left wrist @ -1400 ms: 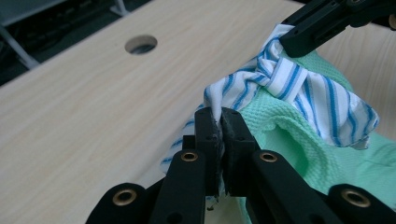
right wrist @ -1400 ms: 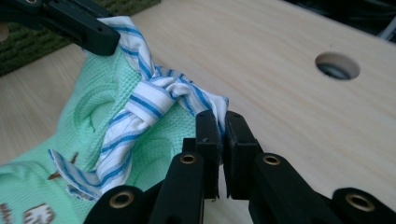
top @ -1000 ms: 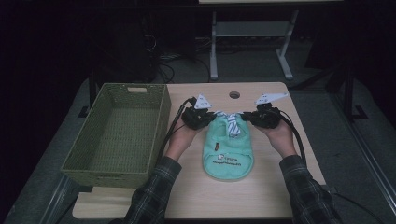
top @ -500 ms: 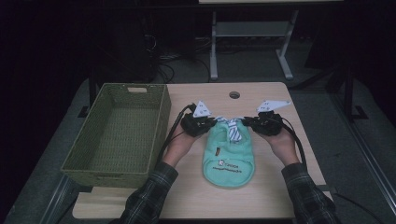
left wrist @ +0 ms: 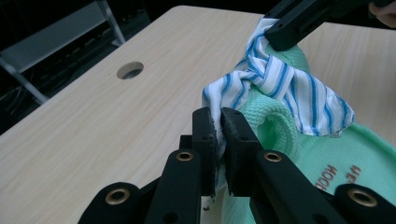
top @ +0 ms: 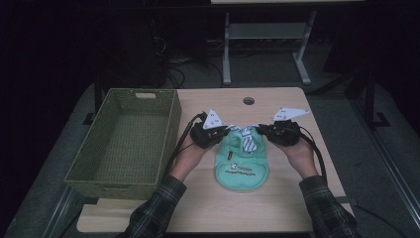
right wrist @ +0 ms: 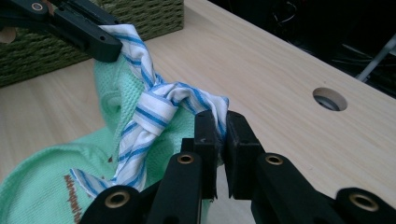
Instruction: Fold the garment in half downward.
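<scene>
While collar point(left wrist: 275, 81) is pinched by both grippers point(left wrist: 219, 123) point(right wrist: 220, 126), garment point(top: 241, 163) judged soft, light; best held at collar ends.

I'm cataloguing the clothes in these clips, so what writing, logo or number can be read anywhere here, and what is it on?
"KOOK", roughly: brown print on the green garment in the left gripper view; the letters are cut off and sideways, so this is uncertain.
Brown print on the green garment in the right gripper view: too blurred to read.
Small logo and dark line of text on the garment in the high view: too small to read.
Striped collar, basket, table: no writing seen.
</scene>
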`<state>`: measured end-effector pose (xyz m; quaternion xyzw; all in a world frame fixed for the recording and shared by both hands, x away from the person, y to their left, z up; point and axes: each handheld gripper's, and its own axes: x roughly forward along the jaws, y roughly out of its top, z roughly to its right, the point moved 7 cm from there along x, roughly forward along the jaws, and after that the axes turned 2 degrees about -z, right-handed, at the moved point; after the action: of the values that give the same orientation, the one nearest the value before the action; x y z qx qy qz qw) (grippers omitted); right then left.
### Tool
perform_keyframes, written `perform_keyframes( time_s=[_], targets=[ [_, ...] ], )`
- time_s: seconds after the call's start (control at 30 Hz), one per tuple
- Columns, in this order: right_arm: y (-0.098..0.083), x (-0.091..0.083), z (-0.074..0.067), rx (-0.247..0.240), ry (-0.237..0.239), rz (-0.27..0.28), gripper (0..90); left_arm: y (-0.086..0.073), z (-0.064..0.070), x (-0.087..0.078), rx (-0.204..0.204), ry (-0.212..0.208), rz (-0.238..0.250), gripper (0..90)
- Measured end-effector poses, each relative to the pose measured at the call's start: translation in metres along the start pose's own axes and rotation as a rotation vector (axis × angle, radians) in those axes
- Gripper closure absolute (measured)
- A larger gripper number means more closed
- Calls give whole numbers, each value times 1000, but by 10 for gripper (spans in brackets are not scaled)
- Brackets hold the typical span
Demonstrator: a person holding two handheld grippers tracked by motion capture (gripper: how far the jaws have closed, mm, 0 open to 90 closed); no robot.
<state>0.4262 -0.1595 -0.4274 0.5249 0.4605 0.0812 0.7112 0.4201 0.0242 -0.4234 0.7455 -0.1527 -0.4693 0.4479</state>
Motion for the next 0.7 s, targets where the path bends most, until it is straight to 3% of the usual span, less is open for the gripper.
perform_keyframes(
  time_s=[0.13,0.7],
  targets=[
    [-4,-1,-5,-22,0,-3,836,-5,5,-3,2,-12,-15,824],
    [-29,-2,-22,-21,38,-27,828,-21,21,-2,25,-62,-72,820]
  ],
)
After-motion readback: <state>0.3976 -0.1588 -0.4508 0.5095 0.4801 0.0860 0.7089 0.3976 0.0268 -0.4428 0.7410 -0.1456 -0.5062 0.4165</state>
